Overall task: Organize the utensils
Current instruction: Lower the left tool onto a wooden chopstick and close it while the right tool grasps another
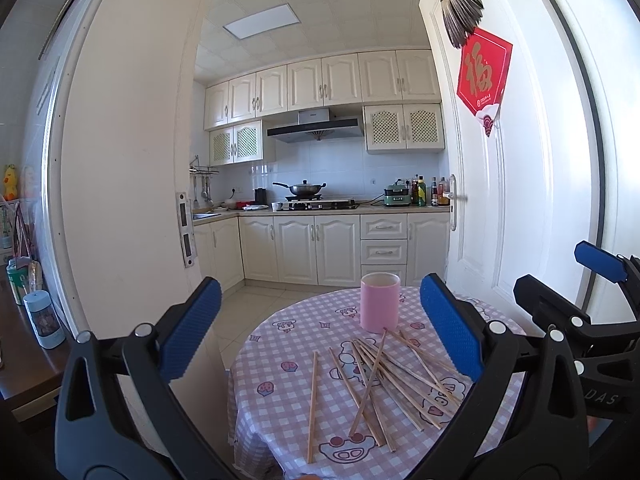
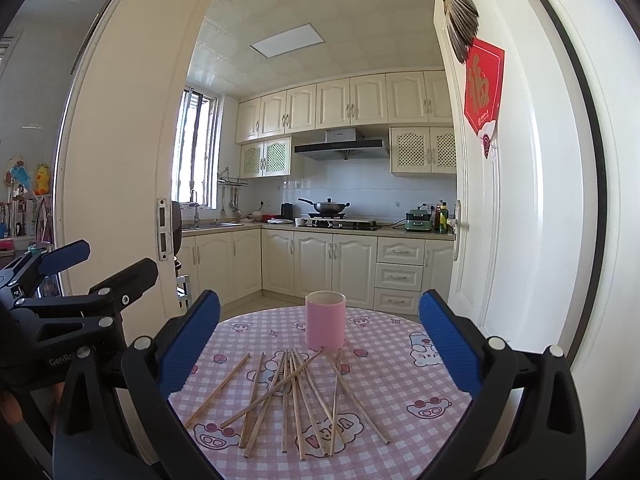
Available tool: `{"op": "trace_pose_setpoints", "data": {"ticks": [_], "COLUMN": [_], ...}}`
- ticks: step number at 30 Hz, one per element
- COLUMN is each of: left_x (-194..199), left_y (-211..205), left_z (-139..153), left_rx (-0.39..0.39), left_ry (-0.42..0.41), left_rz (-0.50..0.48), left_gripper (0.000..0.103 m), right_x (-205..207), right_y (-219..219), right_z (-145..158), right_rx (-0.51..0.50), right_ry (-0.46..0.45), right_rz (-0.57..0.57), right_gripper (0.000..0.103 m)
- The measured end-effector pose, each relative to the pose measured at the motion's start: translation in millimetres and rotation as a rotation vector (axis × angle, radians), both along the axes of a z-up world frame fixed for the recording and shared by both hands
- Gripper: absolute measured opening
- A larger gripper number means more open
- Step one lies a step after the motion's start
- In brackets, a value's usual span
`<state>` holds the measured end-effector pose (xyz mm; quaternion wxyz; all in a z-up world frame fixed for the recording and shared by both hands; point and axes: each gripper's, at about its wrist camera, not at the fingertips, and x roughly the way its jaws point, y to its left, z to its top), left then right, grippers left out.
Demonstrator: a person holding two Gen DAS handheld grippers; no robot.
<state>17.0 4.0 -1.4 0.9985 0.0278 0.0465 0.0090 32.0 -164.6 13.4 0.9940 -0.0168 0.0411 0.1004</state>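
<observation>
Chopsticks [image 2: 296, 396] lie scattered on the table [image 2: 404, 380], just before the upright cup [image 2: 325, 320].

Cream kitchen cabinets [image 1: 316, 248], bright window [image 2: 196, 148]

Left tool [image 1: 320, 332] wide open, right tool [image 2: 320, 336] too (both empty), side by side, level.

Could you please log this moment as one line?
left claw open | right claw open | chopsticks scattered on table | pink cup upright
</observation>
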Motion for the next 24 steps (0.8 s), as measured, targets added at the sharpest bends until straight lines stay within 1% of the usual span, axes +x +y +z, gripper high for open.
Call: {"op": "trace_pose_setpoints", "data": {"ticks": [5, 8, 14, 19, 24], "left_x": [20.7, 35.1, 65.9, 95.2, 132.6], "left_y": [1.1, -0.1, -0.1, 5.8, 23.8], "left_z": [-1.8, -2.5, -3.7, -9.1, -26.5], "left_rx": [0.003, 0.015, 0.019, -0.013, -0.062], "left_ry": [0.016, 0.032, 0.079, 0.157, 0.283], "left_rz": [-0.001, 0.005, -0.002, -0.04, -0.055], "left_gripper": [0.097, 0.097, 0.097, 0.097, 0.097], "right_x": [21.8, 38.8, 66.9, 88.9, 111.0], "right_y": [0.3, 1.8, 4.5, 3.8, -4.9], "right_z": [-4.4, -6.7, -8.1, -14.5, -26.6], "right_rx": [0.024, 0.019, -0.011, -0.04, -0.043], "right_ry": [0.013, 0.043, 0.079, 0.128, 0.19], "right_rz": [0.028, 0.049, 0.016, -0.011, -0.03], "right_gripper": [0.096, 0.096, 0.096, 0.096, 0.096]}}
